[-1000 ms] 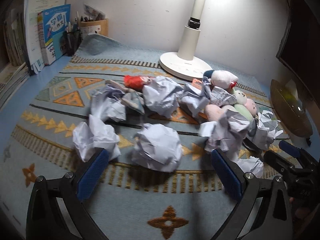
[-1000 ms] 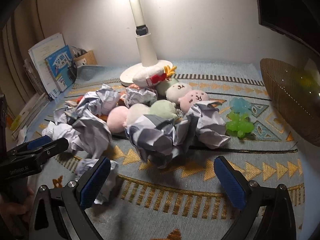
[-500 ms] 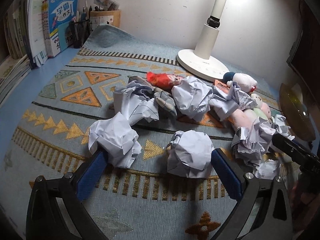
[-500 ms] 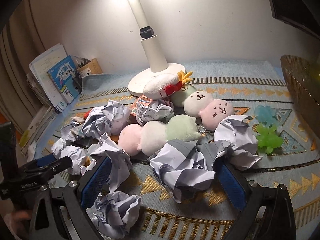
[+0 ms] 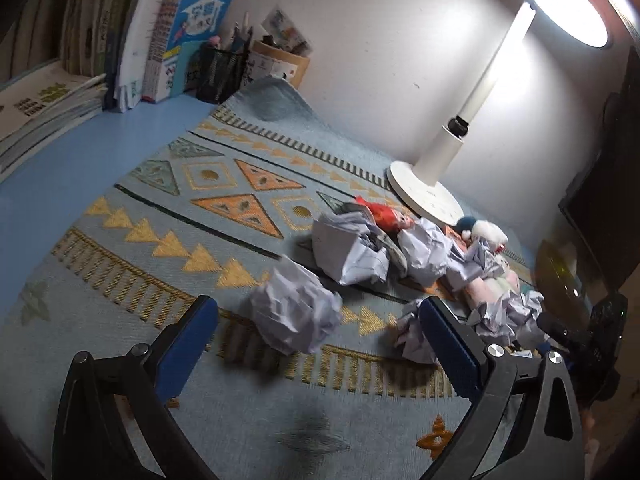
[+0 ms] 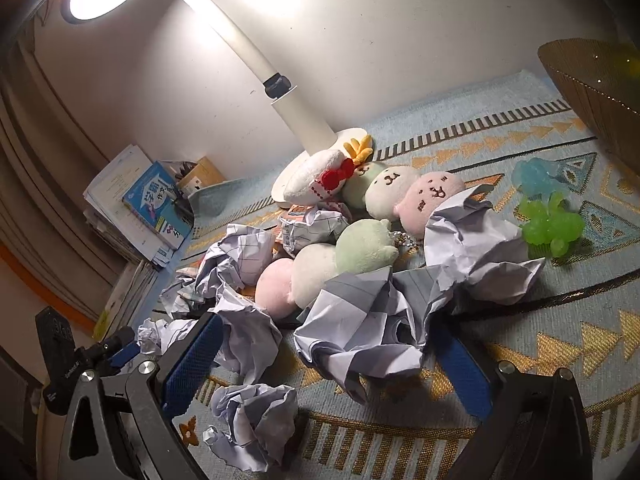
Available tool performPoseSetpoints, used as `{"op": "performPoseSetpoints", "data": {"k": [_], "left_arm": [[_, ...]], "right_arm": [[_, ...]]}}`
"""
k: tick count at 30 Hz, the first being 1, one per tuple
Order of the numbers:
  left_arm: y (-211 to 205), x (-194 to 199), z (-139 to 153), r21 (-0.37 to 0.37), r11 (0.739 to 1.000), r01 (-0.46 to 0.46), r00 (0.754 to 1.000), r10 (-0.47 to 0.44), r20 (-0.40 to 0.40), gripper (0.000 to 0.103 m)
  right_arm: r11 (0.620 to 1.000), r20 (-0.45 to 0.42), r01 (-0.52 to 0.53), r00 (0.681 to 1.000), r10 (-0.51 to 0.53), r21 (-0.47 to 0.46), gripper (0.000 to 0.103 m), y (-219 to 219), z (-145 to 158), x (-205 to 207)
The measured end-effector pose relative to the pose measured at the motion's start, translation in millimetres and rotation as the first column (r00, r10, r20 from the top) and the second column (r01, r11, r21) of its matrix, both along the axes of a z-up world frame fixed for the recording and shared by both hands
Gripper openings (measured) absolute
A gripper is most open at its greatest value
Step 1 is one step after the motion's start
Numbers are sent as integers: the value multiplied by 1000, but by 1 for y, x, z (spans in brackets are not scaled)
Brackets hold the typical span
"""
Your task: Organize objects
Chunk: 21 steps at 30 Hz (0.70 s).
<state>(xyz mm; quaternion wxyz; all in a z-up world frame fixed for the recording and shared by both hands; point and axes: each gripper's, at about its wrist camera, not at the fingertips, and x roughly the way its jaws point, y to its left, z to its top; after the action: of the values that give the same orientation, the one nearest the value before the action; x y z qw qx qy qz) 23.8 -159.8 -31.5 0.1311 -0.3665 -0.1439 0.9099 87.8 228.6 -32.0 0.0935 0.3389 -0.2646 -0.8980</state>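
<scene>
Crumpled paper balls and plush toys lie heaped on a patterned blue mat (image 5: 168, 216). My left gripper (image 5: 318, 344) is open, low over the mat, and one paper ball (image 5: 294, 314) sits just ahead between its blue pads. A second ball (image 5: 410, 336) is partly hidden behind the right pad. My right gripper (image 6: 328, 368) is open around a large grey-white crumpled sheet (image 6: 368, 320), which lies on the mat between the pads. Behind that sheet are pink (image 6: 428, 196), white (image 6: 386, 192) and green plush balls (image 6: 366, 246). A small paper ball (image 6: 256, 420) lies near the left pad.
A white desk lamp (image 5: 424, 196) stands at the back by the wall. Books (image 5: 176, 36) and a pen holder (image 5: 220, 72) line the far left. A woven basket (image 6: 596, 88) sits at the right edge, with green (image 6: 550, 226) and blue jelly toys (image 6: 536, 176) near it.
My left gripper has swung left and nearer, so one paper ball now sits between its pads. My right gripper has closed in on the large crumpled sheet, which now lies between its pads.
</scene>
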Motion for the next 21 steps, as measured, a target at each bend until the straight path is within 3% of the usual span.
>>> {"op": "performPoseSetpoints", "data": {"k": [2, 5, 6, 8, 10, 11, 12, 14, 21], "left_arm": [[-2, -2, 0, -82, 994, -76, 997, 75, -7, 101], [-1, -22, -15, -43, 999, -29, 997, 32, 68, 101], [4, -26, -21, -54, 998, -19, 996, 24, 89, 101], [20, -30, -29, -140, 990, 3, 994, 12, 108, 99], [36, -28, -29, -164, 983, 82, 993, -66, 98, 42], [44, -27, -29, -207, 974, 92, 993, -73, 97, 44], [50, -26, -28, -232, 967, 103, 992, -83, 94, 43], [52, -24, -28, -214, 971, 111, 991, -93, 92, 43], [48, -19, -21, -236, 969, 73, 996, -57, 75, 43]], "right_arm": [[1000, 2, -3, 1000, 3, -4, 103, 0, -1, 0], [1000, 3, -1, 1000, 1, 9, 102, -1, 0, 0], [1000, 2, 2, 1000, -2, 14, 100, -2, 0, 1], [1000, 8, 12, 1000, -12, 19, 84, -2, -1, 1], [999, 29, 39, 999, -40, 29, 69, 0, -3, -1], [998, 36, 57, 998, -58, 30, 58, 2, -4, -1], [998, 33, 64, 997, -65, 18, 55, 4, -5, 0], [996, 24, 84, 996, -84, 10, 48, 8, -4, 3], [995, -27, 85, 996, -84, 55, 47, -4, 13, 12]]}}
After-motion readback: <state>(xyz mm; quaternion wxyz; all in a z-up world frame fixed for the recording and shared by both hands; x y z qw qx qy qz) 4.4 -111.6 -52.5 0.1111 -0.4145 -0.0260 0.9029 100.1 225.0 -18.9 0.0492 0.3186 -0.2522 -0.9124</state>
